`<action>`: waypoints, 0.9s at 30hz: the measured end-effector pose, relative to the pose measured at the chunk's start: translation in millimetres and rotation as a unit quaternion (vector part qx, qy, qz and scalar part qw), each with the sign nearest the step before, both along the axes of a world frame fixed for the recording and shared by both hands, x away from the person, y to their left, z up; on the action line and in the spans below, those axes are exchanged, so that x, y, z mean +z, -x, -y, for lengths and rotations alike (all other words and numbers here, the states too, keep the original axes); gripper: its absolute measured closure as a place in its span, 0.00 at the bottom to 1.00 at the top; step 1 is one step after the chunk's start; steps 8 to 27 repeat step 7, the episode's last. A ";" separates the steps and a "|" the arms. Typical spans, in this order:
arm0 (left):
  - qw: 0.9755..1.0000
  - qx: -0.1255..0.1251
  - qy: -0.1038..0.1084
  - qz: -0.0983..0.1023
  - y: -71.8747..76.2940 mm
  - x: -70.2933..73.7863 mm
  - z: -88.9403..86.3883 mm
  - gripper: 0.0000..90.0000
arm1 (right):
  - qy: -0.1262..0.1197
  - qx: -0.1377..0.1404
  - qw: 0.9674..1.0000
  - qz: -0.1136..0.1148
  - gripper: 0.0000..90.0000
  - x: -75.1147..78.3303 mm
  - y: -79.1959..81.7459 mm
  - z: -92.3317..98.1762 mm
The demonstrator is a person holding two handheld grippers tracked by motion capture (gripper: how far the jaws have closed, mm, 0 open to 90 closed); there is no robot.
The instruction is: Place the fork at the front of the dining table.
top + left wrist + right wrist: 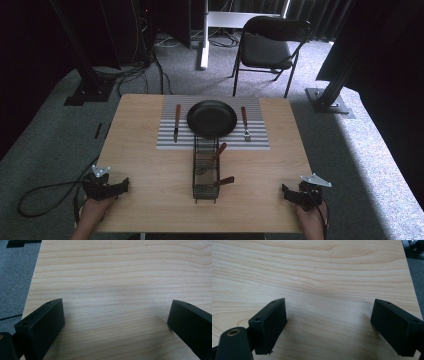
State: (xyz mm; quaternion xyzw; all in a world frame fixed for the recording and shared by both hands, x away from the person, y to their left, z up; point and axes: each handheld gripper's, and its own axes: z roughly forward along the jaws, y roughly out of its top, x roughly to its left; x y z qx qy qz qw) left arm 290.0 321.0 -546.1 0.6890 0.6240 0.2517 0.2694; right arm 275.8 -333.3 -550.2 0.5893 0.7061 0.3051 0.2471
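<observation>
In the high view, the narrow black wire basket (206, 172) at the table's middle holds two brown-handled utensils (220, 150); their working ends sit behind the mesh and are too small to identify. The round black plate (212, 118) overlaps the basket's far end and covers the middle of the grey striped placemat (168, 142). The brown-handled fork (245, 125) shows tines too fine to count. The person's left hand (93, 212) and right hand (311, 220) are cut off by the bottom edge, forearms out of frame. In the left gripper view and the right gripper view, each black jaw is cropped by the lower edge.
</observation>
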 end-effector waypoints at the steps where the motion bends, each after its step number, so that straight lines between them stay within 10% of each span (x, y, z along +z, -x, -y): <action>1: 1.000 0.000 0.000 0.000 0.0 0.0 0.0 0.01 | 0.000 0.001 1.000 0.000 0.14 0.0 -0.3 -0.1; 27: 1.000 0.015 0.000 -0.001 -0.5 0.1 2.3 0.01 | 0.000 0.002 1.000 0.000 0.14 0.0 -0.7 -0.1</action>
